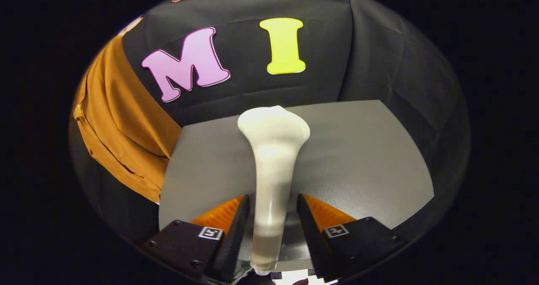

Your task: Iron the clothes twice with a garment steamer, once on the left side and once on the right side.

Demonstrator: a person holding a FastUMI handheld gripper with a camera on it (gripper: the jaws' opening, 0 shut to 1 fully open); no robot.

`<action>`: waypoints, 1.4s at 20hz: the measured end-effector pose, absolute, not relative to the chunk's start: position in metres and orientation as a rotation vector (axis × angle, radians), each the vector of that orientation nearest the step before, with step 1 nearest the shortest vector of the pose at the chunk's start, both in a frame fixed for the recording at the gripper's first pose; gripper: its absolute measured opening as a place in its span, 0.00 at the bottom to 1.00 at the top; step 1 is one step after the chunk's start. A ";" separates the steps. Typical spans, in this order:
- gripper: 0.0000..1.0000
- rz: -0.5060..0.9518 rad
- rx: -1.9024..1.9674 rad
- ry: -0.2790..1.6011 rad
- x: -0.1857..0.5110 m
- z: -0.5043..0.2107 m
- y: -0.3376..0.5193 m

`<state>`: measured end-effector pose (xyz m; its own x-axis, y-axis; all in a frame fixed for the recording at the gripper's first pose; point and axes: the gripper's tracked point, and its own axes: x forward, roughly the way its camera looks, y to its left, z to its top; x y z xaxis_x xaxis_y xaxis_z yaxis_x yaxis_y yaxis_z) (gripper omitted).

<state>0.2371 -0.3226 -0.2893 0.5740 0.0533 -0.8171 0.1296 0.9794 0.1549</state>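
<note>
A: What is cut off or hard to make out?

B: The orange garment [122, 125] is seen only in part, hanging against the black cloth wall [379, 53] well off to the left of the fingers; its lower hem and far side are lost in shadow. The bottom end of the garment steamer [271, 167] is hidden below the fingers, so whether a cord or base is attached cannot be told.

A: How is the gripper [271, 217] set?

B: The fingers are closed partway, and the steamer's narrow white handle is clamped between them, a finger pressed on each side. The steamer is held pointing away from the camera, its handle widening into a flared white head just beyond the fingertips.

A: What lies around it?

B: A plain grey tabletop [370, 158] is spread under and beyond the steamer. The black cloth wall is hung behind the table, creased in soft folds, and the garment is draped past the table's left edge.
</note>
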 end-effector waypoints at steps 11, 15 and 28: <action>0.29 -0.077 0.203 0.761 0.227 -0.240 -0.322; 0.29 -0.136 0.191 0.539 0.209 -0.173 -0.327; 0.28 -0.071 0.099 0.246 0.145 -0.070 -0.140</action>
<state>0.1454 -0.1397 -0.0695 0.9674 -0.0575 -0.2467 0.0817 0.9927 0.0892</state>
